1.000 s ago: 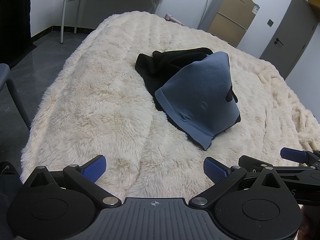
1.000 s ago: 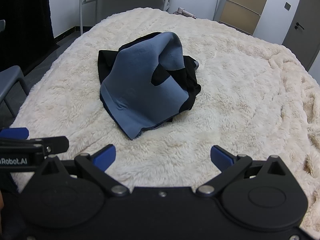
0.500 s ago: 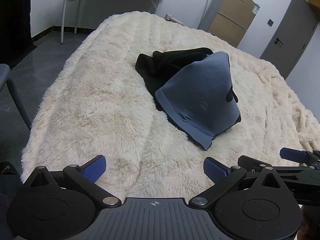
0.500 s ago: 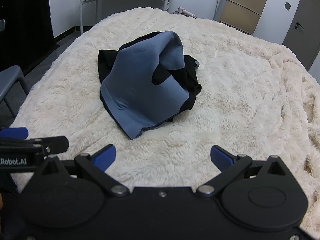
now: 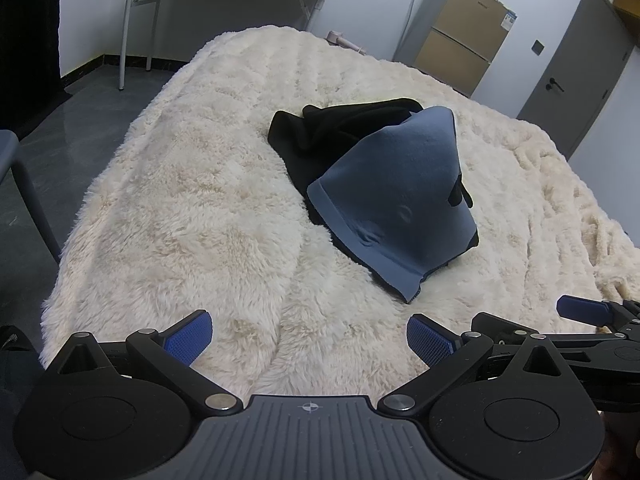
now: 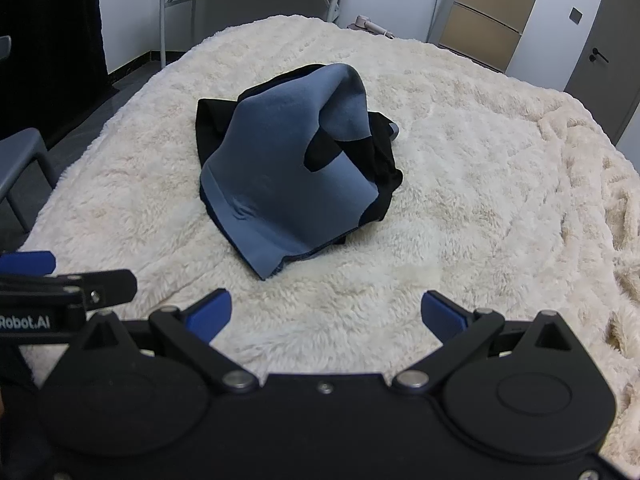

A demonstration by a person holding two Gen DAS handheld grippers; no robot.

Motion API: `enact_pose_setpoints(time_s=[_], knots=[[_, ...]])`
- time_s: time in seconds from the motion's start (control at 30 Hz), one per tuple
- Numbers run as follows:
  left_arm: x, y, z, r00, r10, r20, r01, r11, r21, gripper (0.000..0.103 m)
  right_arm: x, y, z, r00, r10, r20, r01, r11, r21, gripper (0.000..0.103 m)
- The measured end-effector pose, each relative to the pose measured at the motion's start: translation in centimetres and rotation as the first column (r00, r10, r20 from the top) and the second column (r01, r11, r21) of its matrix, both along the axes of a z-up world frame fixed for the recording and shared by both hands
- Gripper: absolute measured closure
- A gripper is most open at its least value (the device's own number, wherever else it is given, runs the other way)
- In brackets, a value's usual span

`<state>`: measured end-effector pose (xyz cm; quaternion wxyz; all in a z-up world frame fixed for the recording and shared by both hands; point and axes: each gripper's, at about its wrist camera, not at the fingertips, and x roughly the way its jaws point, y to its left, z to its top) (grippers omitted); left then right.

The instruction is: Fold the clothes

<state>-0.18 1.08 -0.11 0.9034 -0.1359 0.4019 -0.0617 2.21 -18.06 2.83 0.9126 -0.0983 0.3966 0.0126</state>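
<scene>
Left wrist view shows the left gripper (image 5: pixel 308 338) with jaws spread wide and empty over the cream fluffy blanket (image 5: pixel 192 208), and the right gripper's blue tip (image 5: pixel 578 309) poking in at the lower right edge. Only this view shows the black part of the blue-and-black garment (image 5: pixel 384 196) bunched at the heap's upper left. Right wrist view shows the right gripper (image 6: pixel 326 314), jaws likewise wide apart and holding nothing, plus a black fold (image 6: pixel 324 152) across the heap's right side. In both views the crumpled garment lies mid-frame on the blanket, above the fingertips and apart from them.
</scene>
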Motion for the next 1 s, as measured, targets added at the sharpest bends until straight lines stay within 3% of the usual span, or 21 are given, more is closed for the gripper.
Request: enact_pose_setpoints(time_s=[0.43, 0.77, 0.87, 0.93, 1.0], knots=[[0.0, -0.1, 0.1, 1.000, -0.001, 0.002, 0.001, 1.000, 0.002, 0.000, 0.1, -0.1, -0.1, 1.000, 0.002, 0.000, -0.002, 1.000, 0.002, 0.000], [0.1, -0.4, 0.4, 0.999, -0.016, 0.031, 0.016, 1.000, 0.004, 0.000, 0.1, -0.3, 0.3, 0.997, 0.069, 0.023, -0.068, 0.997, -0.033, 0.000], [-0.6, -0.1, 0.9, 0.998, -0.004, 0.066, 0.003, 1.000, 0.011, 0.000, -0.1, -0.7, 0.9, 0.992, 0.111, 0.060, -0.111, 0.994, -0.006, 0.000], [-1.4, 0.2, 1.5, 0.992, 0.004, 0.124, -0.003, 1.000, -0.010, 0.000, -0.3, -1.4, 1.7, 0.979, 0.148, 0.141, -0.158, 0.986, 0.060, 0.000], [-2.2, 0.4, 2.0, 0.983, 0.014, 0.182, -0.008, 1.000, -0.031, 0.000, -0.4, -2.0, 2.4, 0.926, 0.232, 0.297, -0.267, 0.960, 0.082, 0.000]])
